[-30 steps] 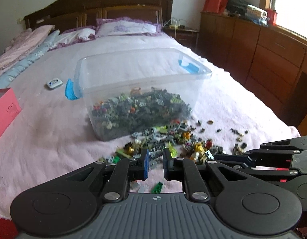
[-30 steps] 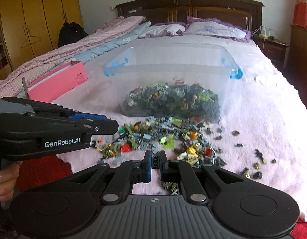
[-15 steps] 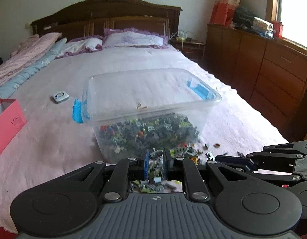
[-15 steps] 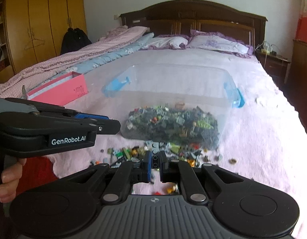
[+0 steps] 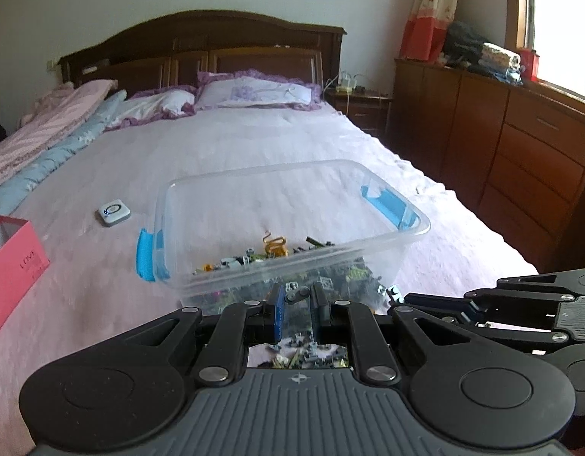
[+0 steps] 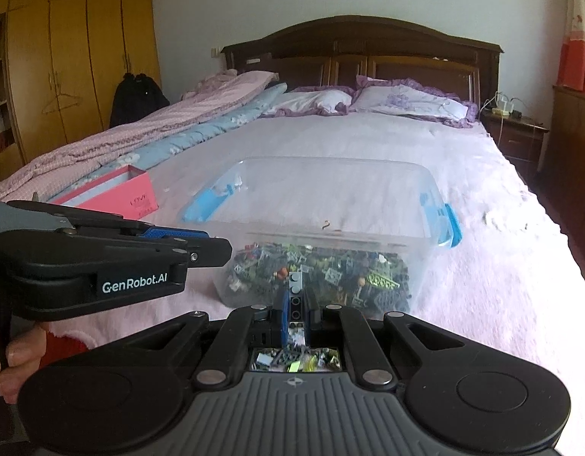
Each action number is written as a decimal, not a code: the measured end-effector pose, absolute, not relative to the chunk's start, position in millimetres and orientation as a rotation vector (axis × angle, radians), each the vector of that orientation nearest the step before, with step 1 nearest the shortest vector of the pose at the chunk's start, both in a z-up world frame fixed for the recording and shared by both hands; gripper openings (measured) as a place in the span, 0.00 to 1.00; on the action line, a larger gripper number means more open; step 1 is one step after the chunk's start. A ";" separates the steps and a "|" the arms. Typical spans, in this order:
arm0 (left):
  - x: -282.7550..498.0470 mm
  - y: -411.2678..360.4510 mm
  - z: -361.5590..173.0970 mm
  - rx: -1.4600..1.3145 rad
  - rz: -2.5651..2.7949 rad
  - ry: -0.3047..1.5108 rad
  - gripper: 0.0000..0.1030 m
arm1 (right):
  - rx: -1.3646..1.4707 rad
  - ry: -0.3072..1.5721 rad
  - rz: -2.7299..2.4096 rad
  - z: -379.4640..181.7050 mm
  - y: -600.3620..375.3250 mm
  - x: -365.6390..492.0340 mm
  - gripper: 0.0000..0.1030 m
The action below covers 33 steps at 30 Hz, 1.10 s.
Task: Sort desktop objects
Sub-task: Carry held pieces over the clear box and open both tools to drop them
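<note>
Right wrist view: my right gripper [image 6: 296, 306] is clamped on a dark brick stack [image 6: 296, 296], just short of the clear bin [image 6: 330, 228] of bricks on the bed [image 6: 501, 266]. My left gripper [image 5: 297, 298] pinches a small grey piece [image 5: 297, 293] by its edge. Both grips look thin, so I judge a tilt could drop either piece outside the near wall

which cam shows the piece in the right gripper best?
Right wrist view: the grey brick stands upright, clamped between the right gripper fingers, with the clear bin behind it. In the left wrist view the right gripper enters side-on and only a small grey stub shows at its tip.
</note>
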<state>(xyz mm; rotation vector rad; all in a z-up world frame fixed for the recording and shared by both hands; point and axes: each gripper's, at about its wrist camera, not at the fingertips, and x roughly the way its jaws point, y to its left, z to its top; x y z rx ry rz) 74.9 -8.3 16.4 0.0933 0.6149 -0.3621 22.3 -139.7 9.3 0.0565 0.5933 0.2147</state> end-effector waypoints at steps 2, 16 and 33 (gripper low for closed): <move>77.4 -9.6 17.3 0.096 -0.363 0.608 0.15 | 0.061 0.590 0.212 9.4 -140.2 26.8 0.08; 106.2 -16.6 27.6 0.097 -0.358 0.563 0.15 | 0.064 0.551 0.193 18.4 -150.2 64.7 0.08; 157.9 -16.3 22.0 0.088 -0.308 0.594 0.16 | 0.057 0.546 0.198 21.3 -147.4 122.7 0.08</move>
